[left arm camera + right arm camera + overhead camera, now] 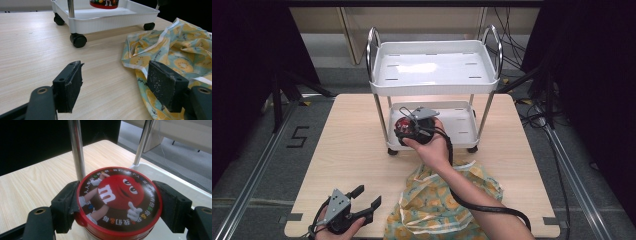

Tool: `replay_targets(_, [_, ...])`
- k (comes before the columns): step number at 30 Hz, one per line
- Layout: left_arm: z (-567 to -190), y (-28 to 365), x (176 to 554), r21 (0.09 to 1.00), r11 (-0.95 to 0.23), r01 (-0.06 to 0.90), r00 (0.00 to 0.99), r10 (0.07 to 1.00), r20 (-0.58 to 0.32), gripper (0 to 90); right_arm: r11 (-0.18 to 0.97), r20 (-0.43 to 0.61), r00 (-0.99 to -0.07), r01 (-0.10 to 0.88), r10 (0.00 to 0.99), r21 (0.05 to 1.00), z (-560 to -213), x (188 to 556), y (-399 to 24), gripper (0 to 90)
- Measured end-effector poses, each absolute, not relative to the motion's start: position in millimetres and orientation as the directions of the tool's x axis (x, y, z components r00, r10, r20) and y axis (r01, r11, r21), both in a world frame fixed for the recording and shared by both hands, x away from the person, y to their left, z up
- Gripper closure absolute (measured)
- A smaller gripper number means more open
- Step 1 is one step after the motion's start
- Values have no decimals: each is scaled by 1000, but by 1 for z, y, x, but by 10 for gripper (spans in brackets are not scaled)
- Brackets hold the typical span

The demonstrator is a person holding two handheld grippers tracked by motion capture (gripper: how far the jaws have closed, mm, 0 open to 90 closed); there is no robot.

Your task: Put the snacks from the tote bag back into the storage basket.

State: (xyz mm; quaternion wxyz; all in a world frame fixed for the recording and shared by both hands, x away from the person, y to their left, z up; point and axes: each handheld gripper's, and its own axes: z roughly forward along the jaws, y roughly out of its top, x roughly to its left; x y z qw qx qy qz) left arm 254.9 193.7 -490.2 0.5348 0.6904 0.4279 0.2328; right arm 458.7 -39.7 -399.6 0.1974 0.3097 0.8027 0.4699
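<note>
Red-lidded tin [119,202], "m" candy mascot

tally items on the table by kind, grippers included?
Round tin with red lid: 1, clamped in the right gripper at the cart's lower shelf
White two-shelf cart: 1
Yellow-patterned cloth: 1
Grippers: 2, counting the left gripper, open over the bare table
Total: 5

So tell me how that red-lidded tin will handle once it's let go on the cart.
The tin looks rigid, so the right tongs shouldn't dent it. Its round wall may slip between the flat pads. Being squat, it will probably stand steady on the cart's lower tray.
</note>
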Motion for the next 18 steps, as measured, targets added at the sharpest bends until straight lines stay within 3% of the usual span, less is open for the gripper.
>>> replay_targets(18, [-490, 194, 254, 934, -68, 351, 521, 843, -134, 279, 367, -42, -715, 306, 698, 879, -399, 467, -38, 269])
